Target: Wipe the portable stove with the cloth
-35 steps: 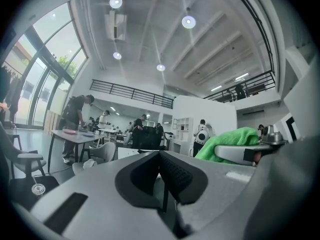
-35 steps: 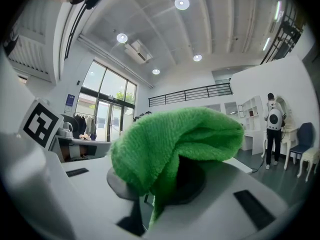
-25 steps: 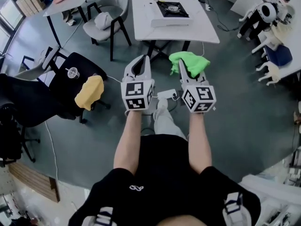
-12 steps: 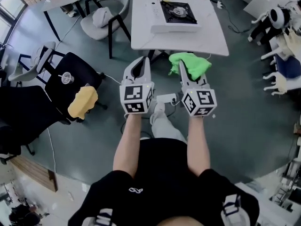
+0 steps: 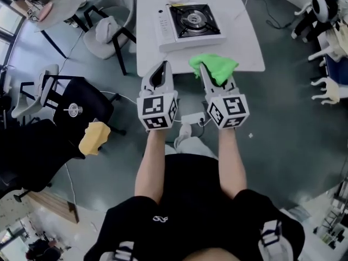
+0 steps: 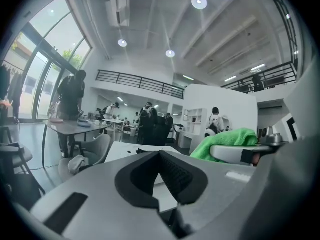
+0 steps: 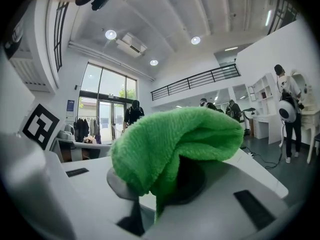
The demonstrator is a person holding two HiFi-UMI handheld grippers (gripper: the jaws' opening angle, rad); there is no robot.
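The portable stove (image 5: 190, 20), white with a black burner top, sits on the far half of a white table (image 5: 247, 42) in the head view. Just over the table's near edge, my right gripper (image 5: 205, 69) is shut on a bright green cloth (image 5: 216, 68). The cloth (image 7: 175, 134) drapes over the jaws and fills the right gripper view. My left gripper (image 5: 161, 68) is held beside it at the same edge, shut with nothing in it. In the left gripper view the cloth (image 6: 225, 140) shows at the right.
A grey chair (image 5: 109, 29) stands left of the table. A black chair (image 5: 81, 99) with a cup (image 5: 71, 111) and a yellow cloth (image 5: 93, 137) is further left. A power strip (image 5: 191, 118) lies on the floor below the grippers. White figures (image 5: 321, 7) stand at the right.
The person has walked toward the table, so the table and stove are nearer. Both grippers, the right one still holding the cloth, have reached the table's near edge.
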